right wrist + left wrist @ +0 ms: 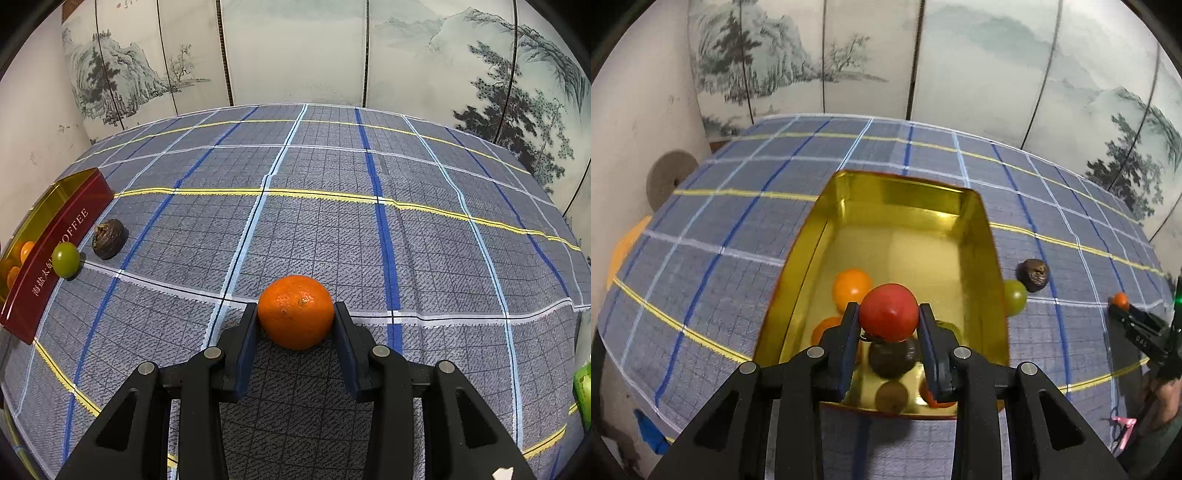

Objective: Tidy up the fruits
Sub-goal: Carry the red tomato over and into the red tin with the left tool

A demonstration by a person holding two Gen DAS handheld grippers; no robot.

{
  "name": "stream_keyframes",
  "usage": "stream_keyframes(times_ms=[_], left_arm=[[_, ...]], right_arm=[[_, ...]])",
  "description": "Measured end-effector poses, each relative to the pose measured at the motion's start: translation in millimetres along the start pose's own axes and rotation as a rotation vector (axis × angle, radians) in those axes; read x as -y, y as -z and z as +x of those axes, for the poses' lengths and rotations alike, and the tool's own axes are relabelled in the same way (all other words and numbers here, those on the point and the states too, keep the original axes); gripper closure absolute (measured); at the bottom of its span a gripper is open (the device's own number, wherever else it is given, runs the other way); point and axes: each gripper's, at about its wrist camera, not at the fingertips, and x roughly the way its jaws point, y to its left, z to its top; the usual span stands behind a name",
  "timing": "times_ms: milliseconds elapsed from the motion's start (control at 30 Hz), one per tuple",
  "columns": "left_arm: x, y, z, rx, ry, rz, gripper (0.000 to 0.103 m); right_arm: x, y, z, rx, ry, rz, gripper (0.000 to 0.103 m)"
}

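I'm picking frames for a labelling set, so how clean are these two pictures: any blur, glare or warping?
Left wrist view: the gold tin is smeared along its edges and glares inside, though the red fruit in the left gripper stays sharp. Right wrist view: crisp throughout, orange included. Both: fisheye bends the tablecloth lines.

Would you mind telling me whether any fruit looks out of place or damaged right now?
Two pieces still lie on the cloth beside the gold tin rather than inside: a green fruit against its red wall, and a dark, wrinkled, shrivelled-looking fruit next to it.
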Motion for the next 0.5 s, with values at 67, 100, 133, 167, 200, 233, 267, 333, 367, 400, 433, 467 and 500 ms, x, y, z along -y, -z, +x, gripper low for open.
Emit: stream_keyframes(times_ms=[67, 100, 133, 167, 200, 233, 267, 333, 367, 400, 433, 467, 500], left_arm=[[-10, -1, 3, -0.018, 0.012, -0.011, 0.071], [-13, -1, 3, -0.020, 0.010, -0.018, 0.071], [-15, -1, 4, -0.020, 0.009, -0.023, 0.071], [-17, -2, 6, -0.025, 0.008, -0.021, 0.071], [-19, -2, 7, -0.028, 0.003, -0.024, 0.071], [-22, -1, 8, -0.031, 0.000, -0.033, 0.071], [-23, -2, 11, -0.037, 0.003, -0.034, 0.071], [-25, 0, 14, -0.051, 0.008, -0.040, 0.071], [-25, 1, 15, -0.053, 0.012, -0.038, 0.071], [-24, 3, 15, -0.056, 0.015, -0.033, 0.071], [-23, 4, 15, -0.058, 0.014, -0.027, 0.071], [-22, 6, 16, -0.059, 0.014, -0.019, 0.071], [-20, 7, 16, -0.061, 0.015, -0.013, 0.071]], right_arm=[[0, 0, 0, -0.001, 0.004, -0.003, 0.065], [0, 0, 0, -0.001, 0.005, -0.004, 0.065], [0, 0, 0, -0.001, 0.006, -0.005, 0.065], [0, 0, 0, -0.002, 0.006, -0.005, 0.065], [0, 0, 0, -0.001, 0.006, -0.005, 0.065], [0, 0, 0, -0.002, 0.007, -0.006, 0.065], [0, 0, 1, -0.002, 0.008, -0.007, 0.065], [0, 0, 1, -0.003, 0.012, -0.010, 0.065], [0, 0, 1, -0.003, 0.013, -0.011, 0.065], [0, 0, 1, -0.003, 0.013, -0.012, 0.065], [0, 0, 1, -0.003, 0.013, -0.012, 0.065], [0, 0, 1, -0.003, 0.013, -0.012, 0.065], [0, 0, 1, -0.003, 0.013, -0.012, 0.065]])
